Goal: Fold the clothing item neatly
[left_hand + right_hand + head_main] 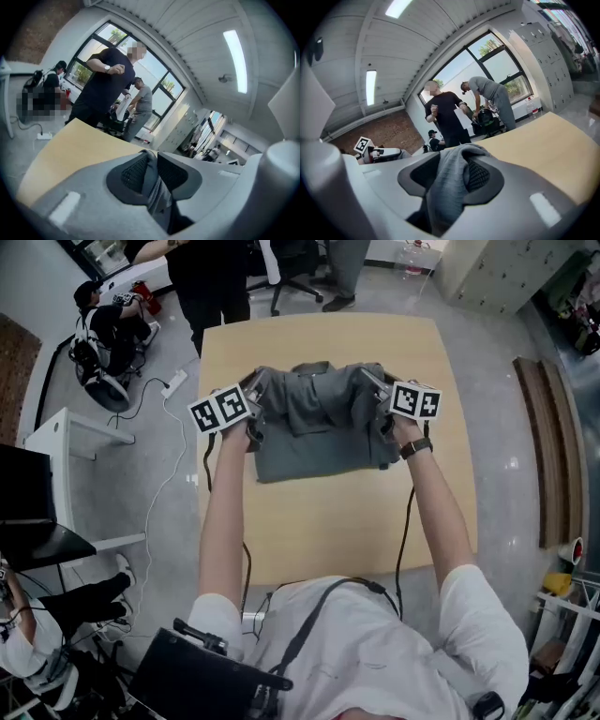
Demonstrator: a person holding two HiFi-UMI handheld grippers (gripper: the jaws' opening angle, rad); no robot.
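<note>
A grey garment (314, 432) lies partly folded across the far half of the tan wooden table (328, 521). My left gripper (258, 390) grips the garment's far left corner, and my right gripper (370, 381) grips the far right corner. In the left gripper view a thin fold of the grey cloth (157, 197) is pinched between the dark pads of the left gripper (151, 159). In the right gripper view a thicker bunch of the grey cloth (450, 187) fills the gap of the right gripper (459, 159) and spills over its tips.
A person in dark clothes (216, 277) stands just past the table's far edge, beside an office chair (291, 268). A power strip (173, 383) lies on the floor at the left. A white desk (66, 437) stands left of the table, wooden planks (553, 456) to the right.
</note>
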